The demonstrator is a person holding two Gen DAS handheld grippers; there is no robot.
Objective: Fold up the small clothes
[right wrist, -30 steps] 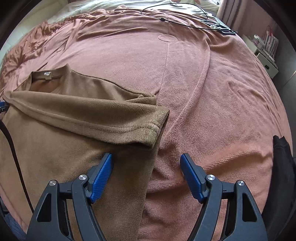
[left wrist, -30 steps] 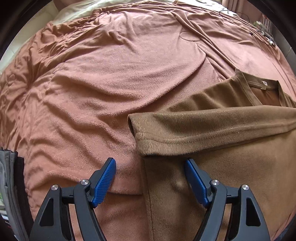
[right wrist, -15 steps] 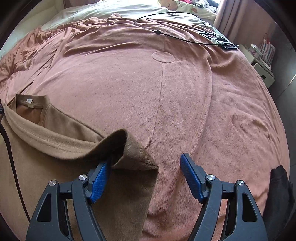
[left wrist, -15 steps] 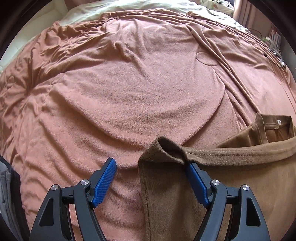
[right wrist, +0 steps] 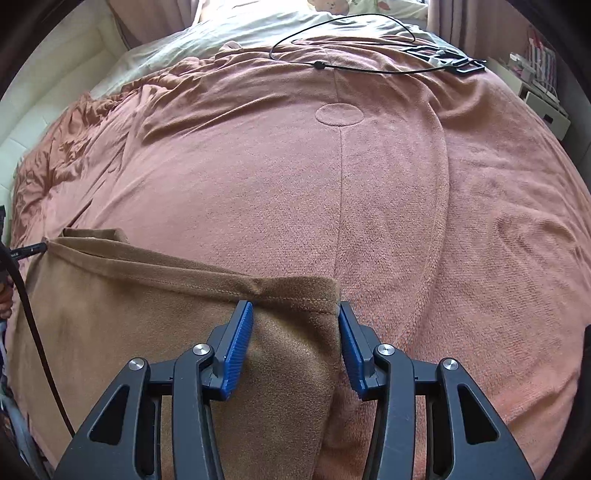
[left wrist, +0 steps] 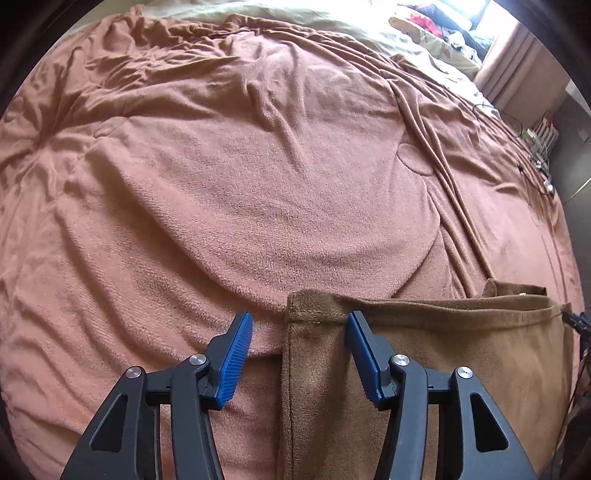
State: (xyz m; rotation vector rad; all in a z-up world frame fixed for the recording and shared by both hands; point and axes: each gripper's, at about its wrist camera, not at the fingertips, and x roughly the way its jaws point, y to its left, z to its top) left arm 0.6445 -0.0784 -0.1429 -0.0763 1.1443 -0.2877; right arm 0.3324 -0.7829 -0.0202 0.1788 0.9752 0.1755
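Spread over the whole bed: a blanket (left wrist: 258, 192). On it, at the lower right of the left wrist view and the lower left of the right wrist view: a folded shirt (left wrist: 443, 354). Straddling its left corner, jaws apart: the left gripper (left wrist: 299, 332). Straddling its right corner likewise: the right gripper (right wrist: 295, 317). Far behind, along the top of the right wrist frame: a cable (right wrist: 351, 26) on the blanket. At upper right, beside the bed: a cabinet (right wrist: 543, 107).
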